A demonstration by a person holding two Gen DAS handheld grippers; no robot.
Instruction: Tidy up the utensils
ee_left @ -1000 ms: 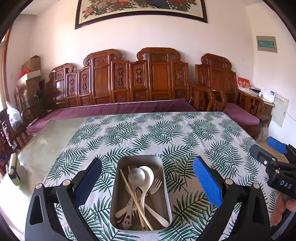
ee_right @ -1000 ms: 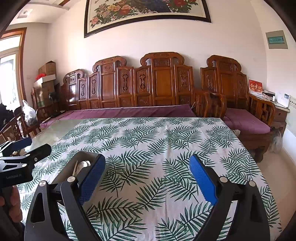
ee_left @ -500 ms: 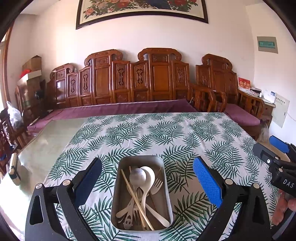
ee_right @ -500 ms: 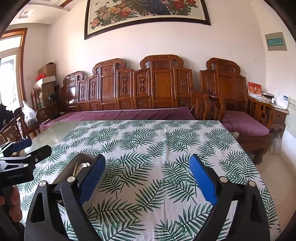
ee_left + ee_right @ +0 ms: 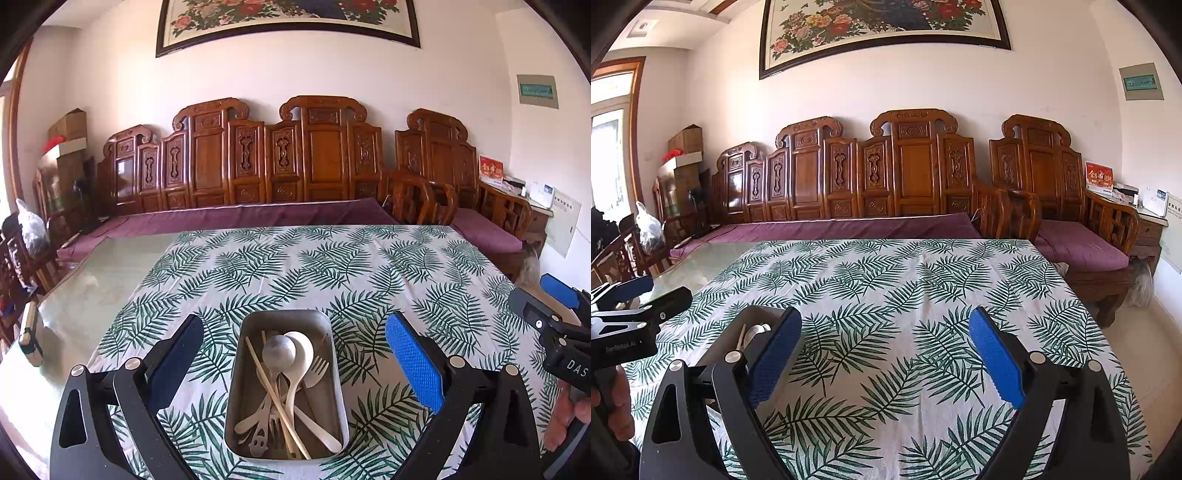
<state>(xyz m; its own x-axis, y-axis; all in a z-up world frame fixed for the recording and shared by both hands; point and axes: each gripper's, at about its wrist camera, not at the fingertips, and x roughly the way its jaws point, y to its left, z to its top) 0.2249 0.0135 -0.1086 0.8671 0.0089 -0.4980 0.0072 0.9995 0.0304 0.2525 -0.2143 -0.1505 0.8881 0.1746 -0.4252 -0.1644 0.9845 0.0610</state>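
My left gripper [image 5: 293, 354] hangs spread wide, the utensil tray [image 5: 242, 384] centred low between its fingers. My right gripper [image 5: 884, 356] gapes too, tray at lower left.

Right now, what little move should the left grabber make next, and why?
Probably lower the left gripper toward the metal tray and pick one piece, maybe the white spoon lying on top. Both grippers are open and empty, and every utensil sits jumbled in that tray, right between the left fingers.

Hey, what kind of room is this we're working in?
Most likely a home living or dining room: a carved wooden bench with purple cushions along the wall, a framed flower painting above it, and a table under a leaf-print tablecloth.
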